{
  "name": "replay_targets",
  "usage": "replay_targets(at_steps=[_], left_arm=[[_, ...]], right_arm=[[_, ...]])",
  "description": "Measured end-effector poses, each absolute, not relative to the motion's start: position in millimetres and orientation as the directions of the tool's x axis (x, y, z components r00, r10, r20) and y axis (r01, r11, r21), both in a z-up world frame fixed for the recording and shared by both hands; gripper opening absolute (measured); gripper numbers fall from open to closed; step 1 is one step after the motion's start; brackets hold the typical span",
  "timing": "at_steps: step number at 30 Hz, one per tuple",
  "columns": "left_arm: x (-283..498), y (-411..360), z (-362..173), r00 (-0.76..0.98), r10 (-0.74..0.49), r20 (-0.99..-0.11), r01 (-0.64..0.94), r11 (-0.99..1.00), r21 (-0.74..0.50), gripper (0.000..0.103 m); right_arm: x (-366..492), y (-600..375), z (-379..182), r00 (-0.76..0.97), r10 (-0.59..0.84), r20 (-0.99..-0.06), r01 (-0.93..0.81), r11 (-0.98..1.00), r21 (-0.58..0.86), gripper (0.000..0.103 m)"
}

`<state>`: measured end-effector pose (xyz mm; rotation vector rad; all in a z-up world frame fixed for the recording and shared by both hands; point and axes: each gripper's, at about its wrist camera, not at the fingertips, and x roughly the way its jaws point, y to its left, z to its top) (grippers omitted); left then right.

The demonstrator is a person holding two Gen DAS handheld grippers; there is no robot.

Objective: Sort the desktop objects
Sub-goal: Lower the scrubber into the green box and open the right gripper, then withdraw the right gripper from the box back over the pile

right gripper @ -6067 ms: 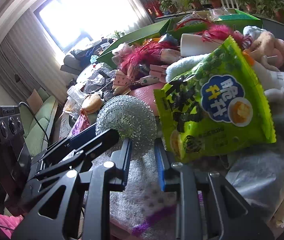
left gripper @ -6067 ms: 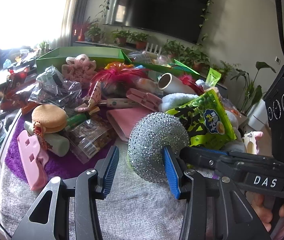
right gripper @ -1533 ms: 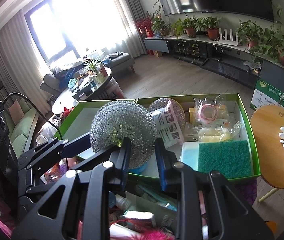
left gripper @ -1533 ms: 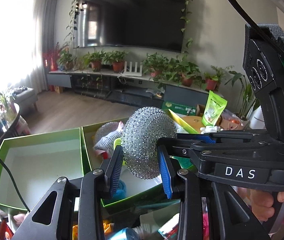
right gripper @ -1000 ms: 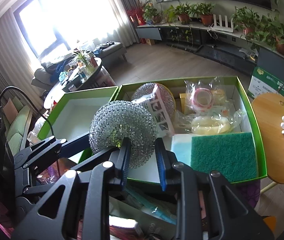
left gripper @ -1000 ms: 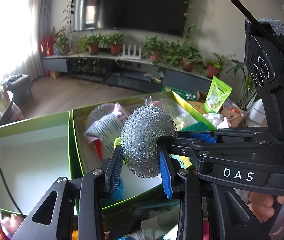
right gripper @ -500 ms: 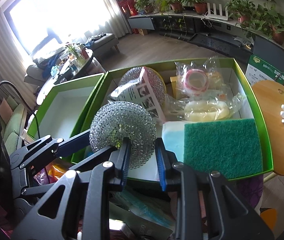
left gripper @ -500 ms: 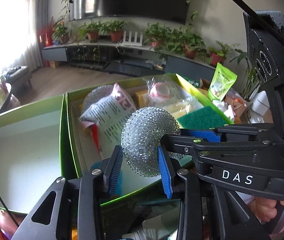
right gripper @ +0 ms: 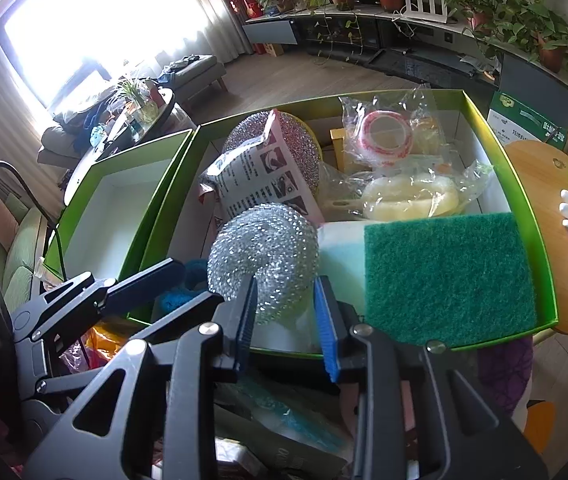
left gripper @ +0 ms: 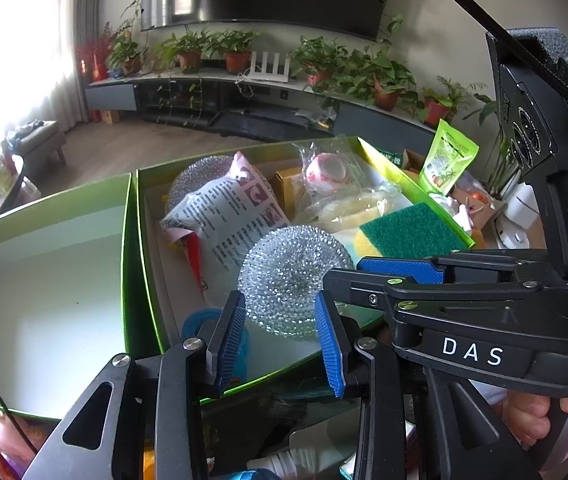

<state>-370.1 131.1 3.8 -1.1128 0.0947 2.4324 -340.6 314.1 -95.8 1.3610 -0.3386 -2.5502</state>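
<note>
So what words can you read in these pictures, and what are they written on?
"DAS": white letters on the right gripper, seen in the left wrist view.
Printed bag in the green box: lines of print, too small to read.
Green pouch: print too blurred to read.
Green carton: print too small to read.

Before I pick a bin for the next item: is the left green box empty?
Empty as far as visible: the left green box shows only bare white floor; its near corner is hidden.
</note>
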Motion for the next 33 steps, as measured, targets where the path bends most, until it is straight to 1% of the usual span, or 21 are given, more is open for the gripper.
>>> replay_targets(at_steps=[9, 12, 14, 16, 24, 33], left_arm=[[-360.7, 127.8, 23.2, -0.606, 0.387, -0.695, -0.431, -0.894, -0.121, 0.037], [-358.3, 124.2, 31.9, -0.619, 0.388, -0.683, -0.422, -0.898, -0.128, 0.044], [-356.1, 121.6, 36.2, -0.628, 0.387, -0.675, -0.417, -0.900, -0.128, 0.050], [-352.4, 119.6, 42.5, -0.638, 0.386, -0.666, -0.413, -0.902, -0.127, 0.053], [-328.5, 114.6, 73.6, -0.684, 0.374, -0.626, -0.405, -0.909, -0.101, 0.054], [-295.4, 108.5, 98.1, -0.724, 0.376, -0.578, -0.400, -0.912, -0.091, 0.054]], right_arm=[[-332.6, 310.8, -75.2, -0.573, -0.300, -0.762, 0.099, -0.949, 0.299, 0.031], [-329.4, 310.3, -65.8, -0.584, -0.300, -0.754, 0.100, -0.949, 0.300, 0.031], [-323.8, 309.4, -59.5, -0.595, -0.298, -0.747, 0.103, -0.949, 0.297, 0.031], [-319.1, 308.5, -51.4, -0.602, -0.299, -0.740, 0.110, -0.949, 0.294, 0.031], [-294.6, 301.8, -17.8, -0.640, -0.317, -0.700, 0.146, -0.945, 0.294, 0.036], [-254.6, 293.5, 13.5, -0.684, -0.316, -0.657, 0.176, -0.946, 0.272, 0.037]])
